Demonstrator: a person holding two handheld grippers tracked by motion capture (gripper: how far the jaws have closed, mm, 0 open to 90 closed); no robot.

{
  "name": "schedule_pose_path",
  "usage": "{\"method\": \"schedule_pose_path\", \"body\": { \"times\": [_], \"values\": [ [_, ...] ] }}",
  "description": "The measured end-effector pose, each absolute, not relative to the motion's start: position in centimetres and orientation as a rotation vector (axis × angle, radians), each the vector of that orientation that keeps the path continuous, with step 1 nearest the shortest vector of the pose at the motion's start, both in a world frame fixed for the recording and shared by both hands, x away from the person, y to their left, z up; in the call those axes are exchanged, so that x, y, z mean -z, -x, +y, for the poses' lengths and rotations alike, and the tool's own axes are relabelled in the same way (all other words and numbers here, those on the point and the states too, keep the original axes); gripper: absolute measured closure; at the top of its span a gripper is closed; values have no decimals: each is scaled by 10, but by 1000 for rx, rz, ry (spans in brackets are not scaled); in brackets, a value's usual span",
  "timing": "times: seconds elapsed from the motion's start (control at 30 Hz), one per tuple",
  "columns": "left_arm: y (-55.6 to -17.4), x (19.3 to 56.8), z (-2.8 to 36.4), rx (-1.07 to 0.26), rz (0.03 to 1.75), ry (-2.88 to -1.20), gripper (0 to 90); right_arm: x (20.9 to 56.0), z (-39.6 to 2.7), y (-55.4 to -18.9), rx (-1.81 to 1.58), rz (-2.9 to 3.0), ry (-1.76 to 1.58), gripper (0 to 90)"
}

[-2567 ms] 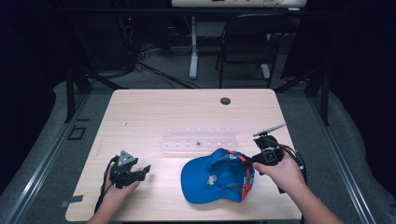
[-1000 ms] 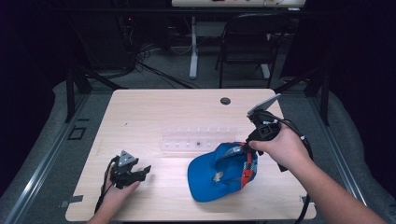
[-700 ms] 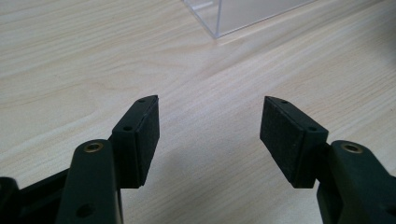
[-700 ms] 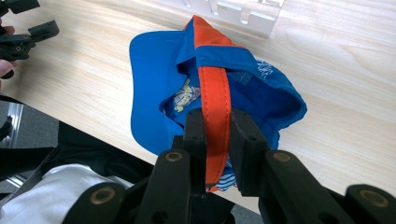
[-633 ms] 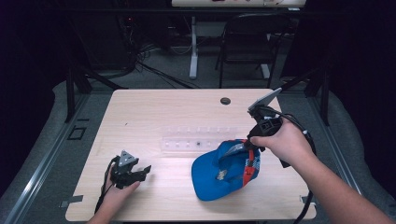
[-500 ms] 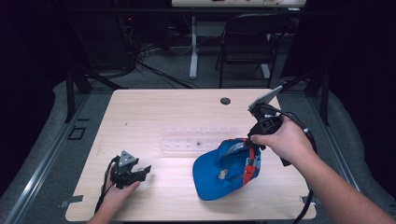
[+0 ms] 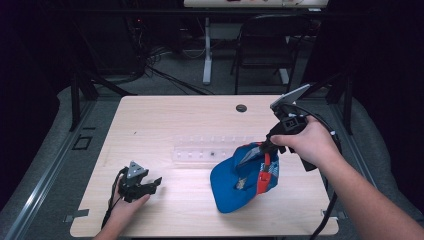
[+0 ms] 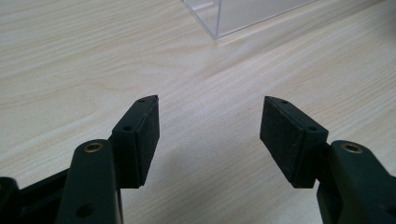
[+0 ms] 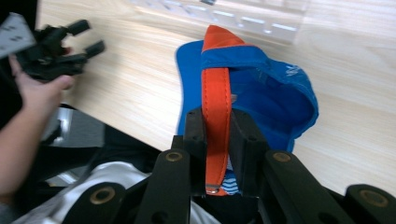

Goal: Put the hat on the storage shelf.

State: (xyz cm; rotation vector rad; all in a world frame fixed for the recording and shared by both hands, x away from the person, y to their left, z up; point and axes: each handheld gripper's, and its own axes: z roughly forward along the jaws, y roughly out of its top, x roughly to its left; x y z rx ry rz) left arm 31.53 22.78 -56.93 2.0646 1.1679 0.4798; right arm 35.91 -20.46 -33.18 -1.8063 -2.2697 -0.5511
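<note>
A blue cap (image 7: 239, 181) with an orange back strap (image 9: 216, 100) hangs tilted over the right half of the table, its brim low near the wood. My right gripper (image 7: 262, 150) is shut on that orange strap (image 7: 261, 172), which runs up between the two black pads (image 9: 239, 140). My left gripper (image 7: 151, 184) rests on the table at the front left, held by a hand. Its jaws stand open with bare wood between the pads (image 8: 142, 133). The right gripper view also shows the left gripper (image 9: 70, 44) at upper left.
A clear plastic tray (image 7: 210, 151) with several small wells lies across the table's middle, just behind the cap; its corner (image 8: 219, 18) shows ahead of the left gripper. A small dark round hole (image 7: 241, 107) sits near the far edge. A chair and cables stand beyond the table.
My right gripper has risen with the strap, lifting the cap's back end and tipping it more upright, and has drifted slightly right. The left gripper has stayed put.
</note>
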Motion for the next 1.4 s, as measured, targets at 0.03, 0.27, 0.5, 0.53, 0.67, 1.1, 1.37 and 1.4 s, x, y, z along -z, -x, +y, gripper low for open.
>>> {"method": "schedule_pose_path", "body": {
  "times": [0.03,0.27,0.5,0.53,0.67,1.1,1.37,1.4],
  "values": [
    [-315,569,228,-480,1168,-2065,385,332,-205,-360,564,-2254,1804,780],
    [-315,569,228,-482,1165,-2065,385,332,-209,-362,655,-2132,1750,780],
    [-315,569,227,-480,1169,-2060,385,340,-212,-365,747,-2005,1663,781],
    [-315,570,227,-486,1168,-2059,385,340,-211,-366,762,-1980,1656,781],
    [-315,570,227,-487,1170,-2057,385,343,-210,-367,791,-1929,1621,781],
    [-315,569,227,-487,1172,-2050,385,344,-205,-368,860,-1864,1542,781],
    [-315,569,227,-495,1169,-2053,385,338,-205,-368,891,-1845,1547,781],
    [-314,569,227,-496,1167,-2052,385,336,-207,-368,904,-1861,1531,782]
  ]
}}
